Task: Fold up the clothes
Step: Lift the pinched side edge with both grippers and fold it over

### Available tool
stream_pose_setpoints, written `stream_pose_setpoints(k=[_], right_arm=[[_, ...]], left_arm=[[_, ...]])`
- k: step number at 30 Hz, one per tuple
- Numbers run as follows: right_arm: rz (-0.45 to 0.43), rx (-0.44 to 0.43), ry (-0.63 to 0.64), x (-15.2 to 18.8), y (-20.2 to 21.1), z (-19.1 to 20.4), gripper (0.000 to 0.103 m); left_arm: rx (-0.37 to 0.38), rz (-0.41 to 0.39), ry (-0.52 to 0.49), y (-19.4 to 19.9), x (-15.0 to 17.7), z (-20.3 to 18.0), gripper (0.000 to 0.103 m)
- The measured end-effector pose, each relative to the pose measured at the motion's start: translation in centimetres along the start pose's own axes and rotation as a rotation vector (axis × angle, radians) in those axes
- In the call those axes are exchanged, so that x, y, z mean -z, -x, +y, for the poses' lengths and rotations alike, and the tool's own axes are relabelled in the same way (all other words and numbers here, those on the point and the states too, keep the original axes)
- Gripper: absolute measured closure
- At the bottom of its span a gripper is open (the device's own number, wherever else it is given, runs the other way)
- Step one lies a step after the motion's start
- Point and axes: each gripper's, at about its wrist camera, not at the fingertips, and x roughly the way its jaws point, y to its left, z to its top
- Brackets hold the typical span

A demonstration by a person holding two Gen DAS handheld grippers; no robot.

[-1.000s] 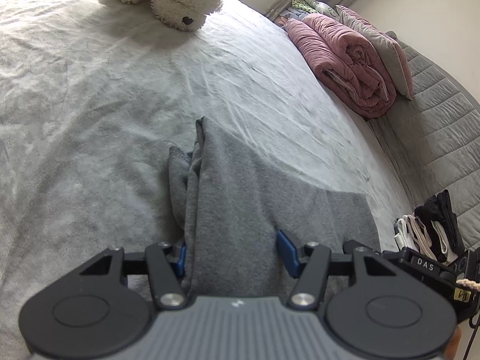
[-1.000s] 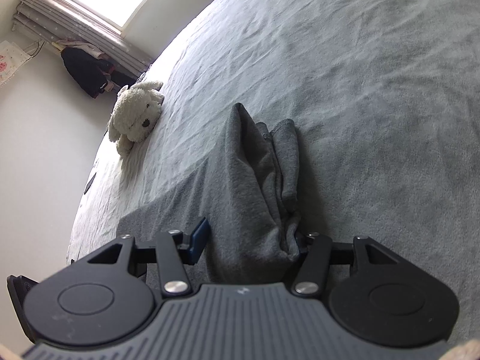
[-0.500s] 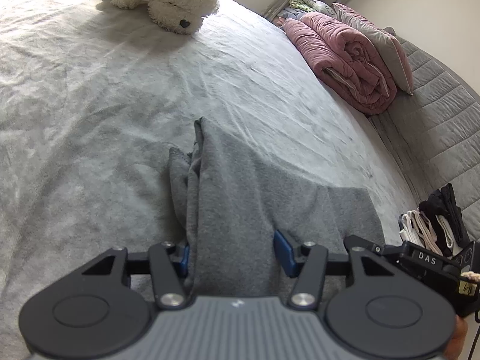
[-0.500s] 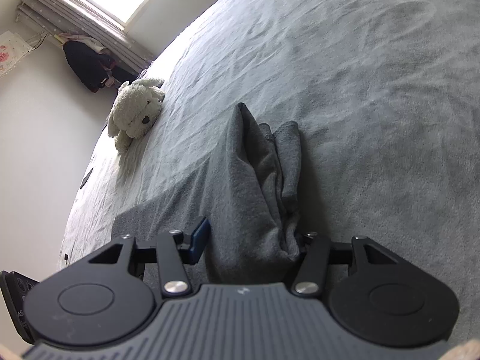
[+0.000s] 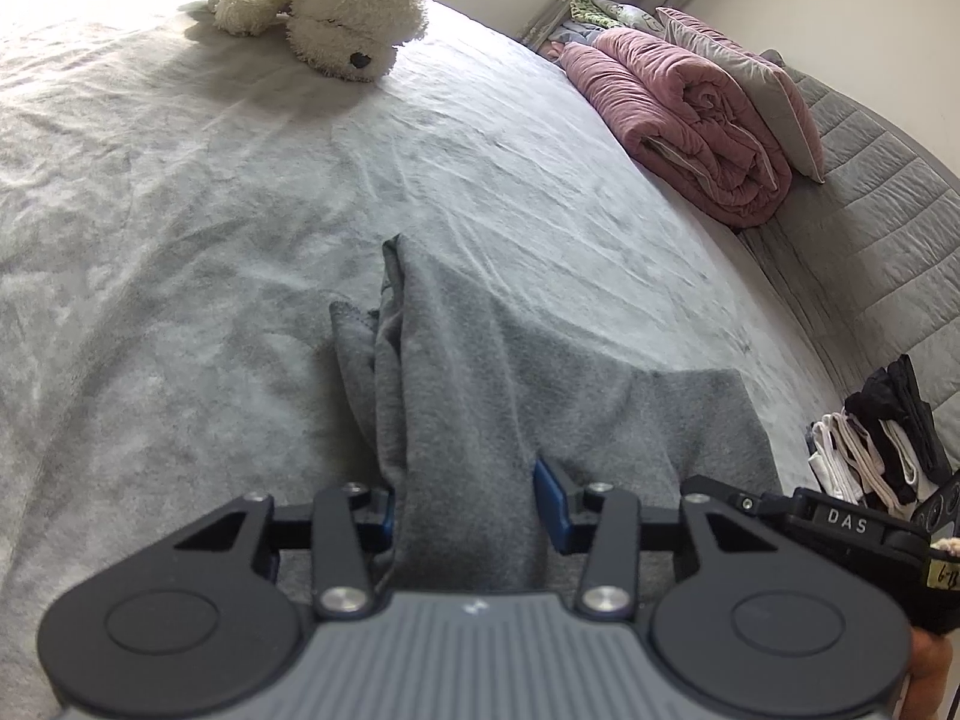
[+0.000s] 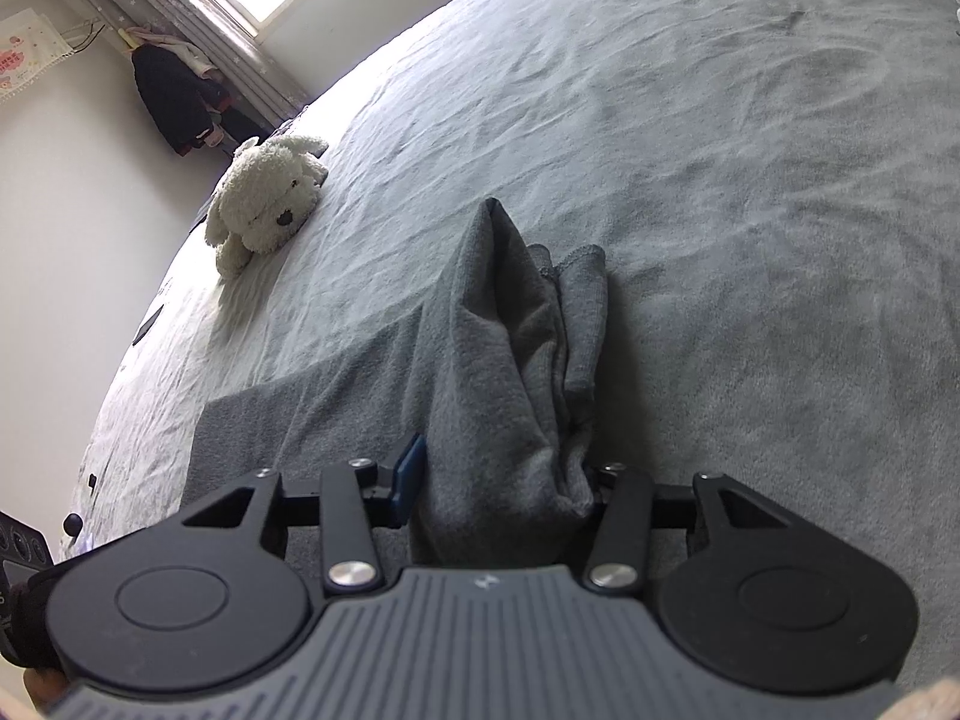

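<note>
Grey knit garment (image 5: pixel 468 396) lies on the grey bed cover (image 5: pixel 180 210), bunched lengthwise. Left claw (image 5: pixel 465 507) and right claw (image 6: pixel 501 483) each pinch a gathered fold, lifted slightly. Folding looks midway; flattening and further folds likely remain.

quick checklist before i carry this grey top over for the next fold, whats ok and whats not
1. Left tool gripping the grey garment: ok, a bunched ridge of cloth sits between its fingers.
2. Right tool gripping the same garment: ok, cloth is pinched between its fingers.
3. Loose layers tidy: not ok, a hemmed flap hangs beside the held ridge.
4. Landing area on the bed cover: ok, bare ahead of the garment.
5. Plush dog out of the way: ok, well beyond the garment.
6. Far corner lying flat: ok in the left view.
</note>
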Motion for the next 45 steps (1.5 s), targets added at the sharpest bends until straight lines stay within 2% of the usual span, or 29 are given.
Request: stream_pose_setpoints(k=[4, 10, 12, 17, 25, 34, 45], right_arm=[[-0.012, 0.012, 0.021, 0.2, 0.1, 0.2, 0.055], [-0.028, 0.04, 0.074, 0.3, 0.1, 1.0, 0.058], [-0.036, 0.049, 0.102, 0.3, 0.2, 1.5, 0.06], [-0.048, 0.057, 0.143, 0.5, 0.5, 1.9, 0.065], [-0.083, 0.083, 0.24, 1.1, 0.6, 3.0, 0.072], [-0.105, 0.108, 0.293, 1.0, 1.1, 3.6, 0.072], [-0.172, 0.13, 0.37, 1.2, 2.9, 4.5, 0.073]], left_arm=[[-0.01, -0.005, -0.006, 0.0, 0.1, -0.2, 0.06], [-0.013, -0.012, 0.0, 0.3, 0.0, -0.4, 0.069], [-0.016, -0.021, -0.017, 0.6, 0.0, -0.7, 0.07], [-0.024, -0.044, -0.063, 1.1, 0.0, -1.3, 0.081], [-0.033, -0.06, -0.103, 1.4, 0.2, -1.8, 0.083], [-0.009, -0.086, -0.119, 2.6, 0.4, -2.5, 0.083], [-0.002, -0.161, -0.22, 3.8, 0.9, -4.0, 0.083]])
